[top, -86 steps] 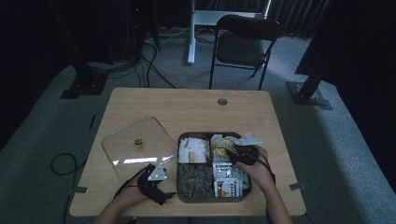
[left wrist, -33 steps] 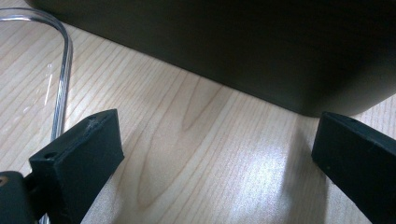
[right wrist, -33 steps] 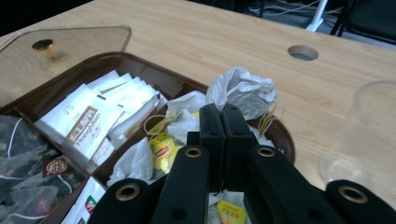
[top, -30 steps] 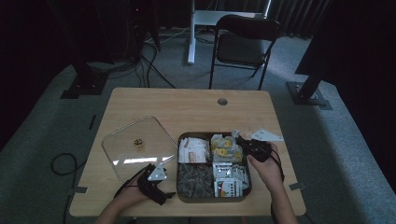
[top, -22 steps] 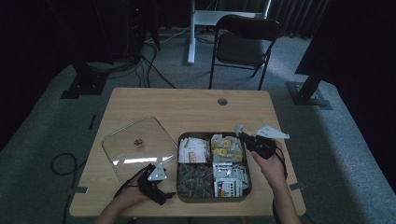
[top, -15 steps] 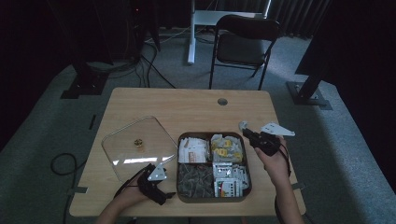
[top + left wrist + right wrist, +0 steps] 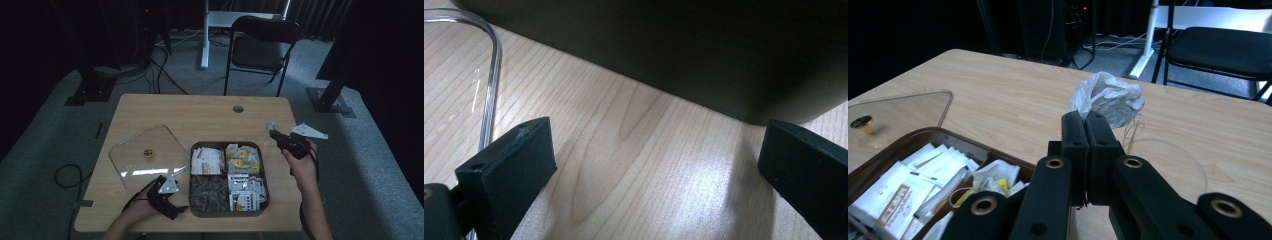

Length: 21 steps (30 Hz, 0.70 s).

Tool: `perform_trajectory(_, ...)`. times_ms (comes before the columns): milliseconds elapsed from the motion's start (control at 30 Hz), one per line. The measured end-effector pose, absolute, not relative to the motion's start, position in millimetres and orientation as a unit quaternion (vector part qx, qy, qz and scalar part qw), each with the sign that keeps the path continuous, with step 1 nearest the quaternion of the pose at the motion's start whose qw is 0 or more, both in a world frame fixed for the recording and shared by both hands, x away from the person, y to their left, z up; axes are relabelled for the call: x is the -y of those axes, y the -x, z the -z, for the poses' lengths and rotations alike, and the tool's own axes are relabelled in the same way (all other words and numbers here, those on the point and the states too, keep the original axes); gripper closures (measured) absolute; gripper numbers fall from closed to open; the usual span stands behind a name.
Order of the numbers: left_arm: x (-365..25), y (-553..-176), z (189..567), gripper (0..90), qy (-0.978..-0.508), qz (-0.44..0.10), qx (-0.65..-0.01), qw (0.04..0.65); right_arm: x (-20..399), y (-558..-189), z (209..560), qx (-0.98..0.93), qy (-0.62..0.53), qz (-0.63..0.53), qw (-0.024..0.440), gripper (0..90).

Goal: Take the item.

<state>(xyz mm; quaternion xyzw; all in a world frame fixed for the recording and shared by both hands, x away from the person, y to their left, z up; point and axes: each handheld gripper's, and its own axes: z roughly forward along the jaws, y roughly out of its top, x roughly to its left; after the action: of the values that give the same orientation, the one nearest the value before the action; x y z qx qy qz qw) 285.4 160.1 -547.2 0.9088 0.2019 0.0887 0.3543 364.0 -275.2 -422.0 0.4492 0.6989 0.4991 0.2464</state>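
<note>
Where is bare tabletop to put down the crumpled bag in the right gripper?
Free: the table's far strip beyond the glass lid and tray, around the cable hole, and the right edge beside the tray. Crowded: the near half.

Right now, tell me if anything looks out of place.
The lid lies flat on the table, off the tray. The right gripper pinches a crumpled white wrapper over the table, away from the tray.

A small crumpled white packet [image 7: 1108,102] is pinched at the tips of the right hand-held gripper [image 7: 1087,120], raised above the wooden table [image 7: 1013,95], just beyond the right edge of the compartmented box [image 7: 192,150].
</note>
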Motion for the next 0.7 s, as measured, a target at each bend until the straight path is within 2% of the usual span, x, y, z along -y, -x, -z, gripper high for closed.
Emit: perform_trajectory(700,-160.1,-285.4,547.2,1.8,-0.909,-0.089,-0.202,0.354,293.2,-391.3,439.1,-0.690,-0.491,-0.477,0.235,88.9)
